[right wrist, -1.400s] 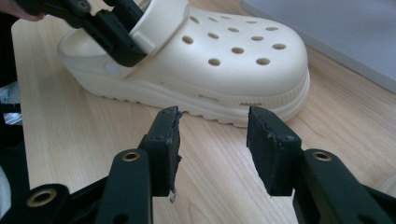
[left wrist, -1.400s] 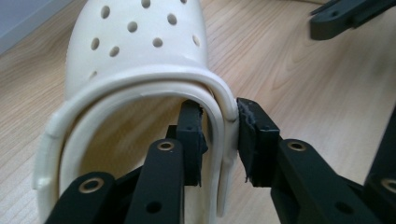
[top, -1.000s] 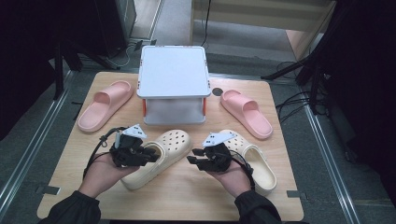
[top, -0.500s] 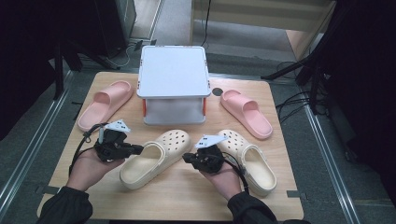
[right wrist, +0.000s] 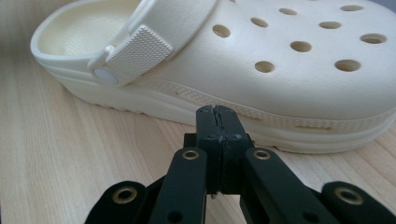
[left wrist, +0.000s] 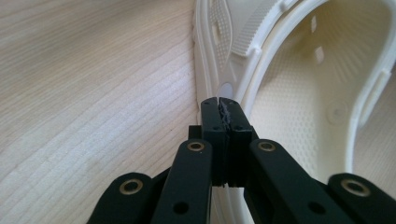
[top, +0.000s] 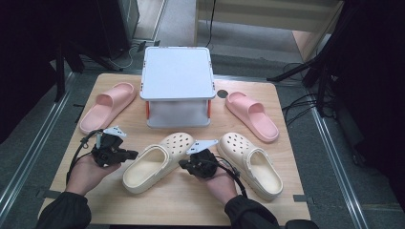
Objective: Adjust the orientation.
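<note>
Two grippers flank the left clog [top: 155, 161], which lies mid-table before the rack [top: 177, 86]. Both have jaws pressed together, gripping nothing, probably poised to nudge it straight. Since a second ago, the left gripper [top: 131, 153] has drawn back from its heel, and the right gripper [top: 184, 163] sits lower.

Two hand-held grippers flank a cream clog on a wooden table

The left gripper [top: 128, 153] sits just beside the heel end of the cream clog [top: 157, 162], and the right gripper [top: 184, 164] is at its other side (whether either touches cannot be told). A second cream clog [top: 250, 164] lies to the right; two pink slides [top: 107, 106] [top: 251, 116] flank a white stand [top: 177, 86].
</note>
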`<state>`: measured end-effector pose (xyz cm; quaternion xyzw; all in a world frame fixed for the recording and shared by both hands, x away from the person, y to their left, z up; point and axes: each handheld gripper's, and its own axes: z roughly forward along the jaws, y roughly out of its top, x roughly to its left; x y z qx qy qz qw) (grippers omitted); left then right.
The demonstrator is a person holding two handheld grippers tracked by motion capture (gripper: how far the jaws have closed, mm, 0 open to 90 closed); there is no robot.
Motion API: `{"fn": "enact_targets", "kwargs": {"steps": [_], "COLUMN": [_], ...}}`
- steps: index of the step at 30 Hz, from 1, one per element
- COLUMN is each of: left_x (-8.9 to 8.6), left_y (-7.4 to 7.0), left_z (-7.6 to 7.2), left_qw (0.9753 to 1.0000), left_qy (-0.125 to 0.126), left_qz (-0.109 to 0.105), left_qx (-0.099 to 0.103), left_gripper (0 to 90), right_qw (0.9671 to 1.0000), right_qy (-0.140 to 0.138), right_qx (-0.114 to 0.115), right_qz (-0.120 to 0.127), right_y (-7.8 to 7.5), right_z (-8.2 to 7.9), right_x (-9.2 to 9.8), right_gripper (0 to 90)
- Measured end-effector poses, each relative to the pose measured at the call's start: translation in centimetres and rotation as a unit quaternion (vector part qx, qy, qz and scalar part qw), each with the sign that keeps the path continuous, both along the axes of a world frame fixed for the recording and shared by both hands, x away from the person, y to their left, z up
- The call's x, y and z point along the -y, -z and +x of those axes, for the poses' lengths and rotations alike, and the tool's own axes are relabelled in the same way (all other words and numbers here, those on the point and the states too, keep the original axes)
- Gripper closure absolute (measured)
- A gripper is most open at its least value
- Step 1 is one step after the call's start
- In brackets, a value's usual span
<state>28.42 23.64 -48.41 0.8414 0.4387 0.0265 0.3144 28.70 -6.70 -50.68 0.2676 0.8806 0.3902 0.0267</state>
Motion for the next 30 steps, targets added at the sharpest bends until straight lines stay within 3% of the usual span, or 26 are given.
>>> {"fn": "enact_targets", "kwargs": {"steps": [14, 18, 20, 30], "left_x": [0.2, 0.3, 0.6, 2.3], "left_y": [0.4, 0.5, 0.5, 0.5], "left_z": [-1.1, -1.5, -1.8, -2.9], "left_qw": [0.9998, 0.9994, 0.9994, 0.9988], "left_qy": [0.002, 0.002, 0.007, 0.024], "left_qz": [-0.017, -0.031, -0.032, -0.041], "left_qx": [-0.007, -0.014, -0.013, -0.010], "left_gripper": [89.3, 89.3, 89.3, 89.3], "right_qw": [0.9999, 0.9999, 0.9997, 0.9990], "right_qy": [0.010, 0.014, 0.017, 0.041], "right_qx": [-0.003, -0.004, -0.013, -0.017], "right_qz": [-0.006, -0.006, -0.007, -0.002], "right_y": [0.3, 0.2, 0.2, 0.3], "right_z": [1.2, 1.6, 1.8, 3.1], "right_x": [-0.4, -0.4, -0.4, -0.3], "right_gripper": [90.0, 90.0, 90.0, 90.0]}}
